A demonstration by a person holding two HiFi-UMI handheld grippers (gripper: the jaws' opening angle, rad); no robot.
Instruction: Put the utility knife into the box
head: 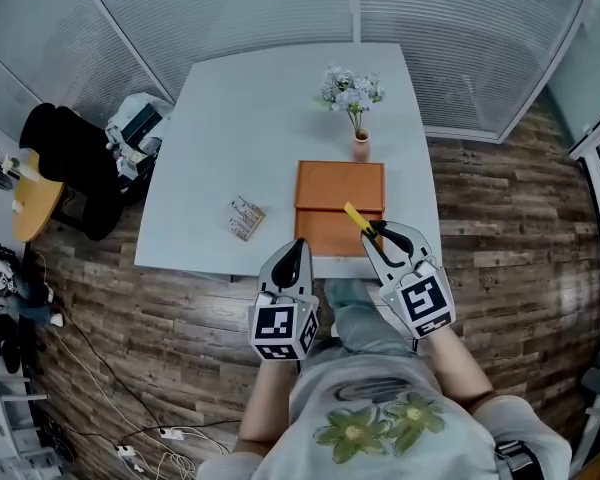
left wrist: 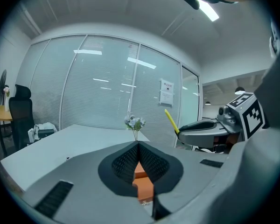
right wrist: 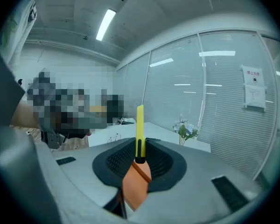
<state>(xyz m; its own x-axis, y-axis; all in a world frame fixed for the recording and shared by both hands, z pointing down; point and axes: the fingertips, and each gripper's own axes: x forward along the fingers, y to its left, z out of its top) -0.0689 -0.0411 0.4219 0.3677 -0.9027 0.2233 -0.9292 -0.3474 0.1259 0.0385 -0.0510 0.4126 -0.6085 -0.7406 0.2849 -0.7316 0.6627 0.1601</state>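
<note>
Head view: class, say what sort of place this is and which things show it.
Probably an office meeting room: glass partitions with blinds, a white table, and a black office chair beside it.

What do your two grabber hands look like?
The left gripper and right gripper are pale grey with pointed jaws, black and ribbed inside. Each carries a cube with black-and-white square markers. The shirt is pale with green flowers.
</note>
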